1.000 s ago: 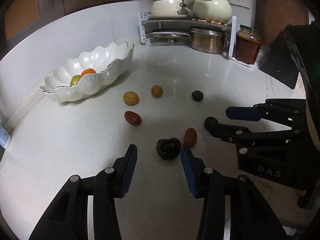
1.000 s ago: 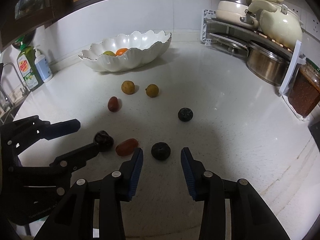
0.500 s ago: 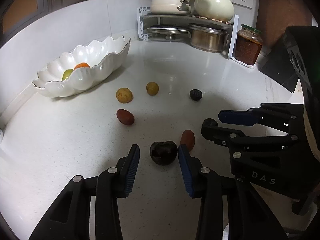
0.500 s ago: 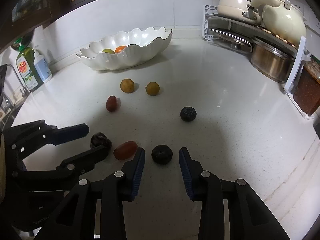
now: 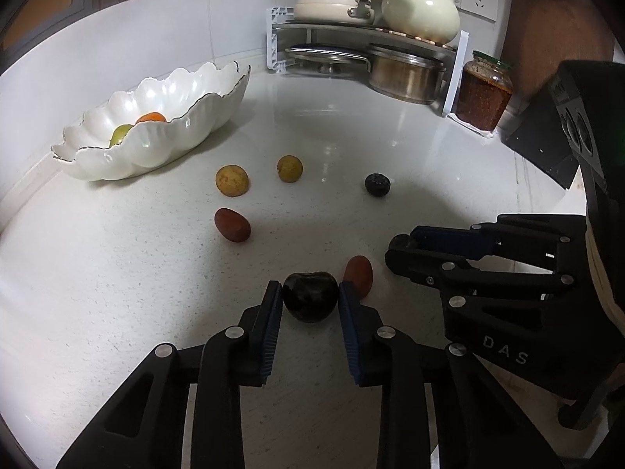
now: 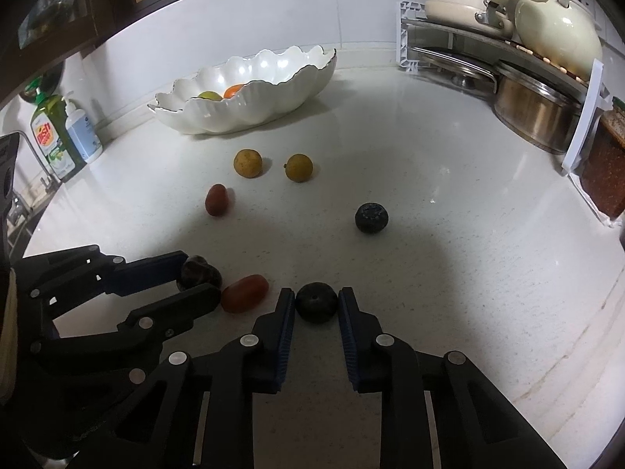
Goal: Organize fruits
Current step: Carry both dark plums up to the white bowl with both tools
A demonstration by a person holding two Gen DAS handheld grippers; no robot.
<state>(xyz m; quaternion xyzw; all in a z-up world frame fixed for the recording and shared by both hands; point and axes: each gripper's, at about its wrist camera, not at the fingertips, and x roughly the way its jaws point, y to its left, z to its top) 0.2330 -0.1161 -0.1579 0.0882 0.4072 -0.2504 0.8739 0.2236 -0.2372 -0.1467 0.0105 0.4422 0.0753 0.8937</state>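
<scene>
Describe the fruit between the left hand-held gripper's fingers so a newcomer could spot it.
On the white countertop, well in front of the scalloped white bowl, the left hand-held gripper brackets a dark cherry. It is glossy, near-black and heart-shaped with a dimpled top, unlike the oblong red fruit beside it.

White counter bears scalloped bowl; loose fruits; jar.

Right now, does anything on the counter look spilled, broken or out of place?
Nothing looks spilled or broken. Only the fruits stand out: seven lie loose on the counter, such as two longans and a blueberry, while the scalloped bowl holds just two.
</scene>
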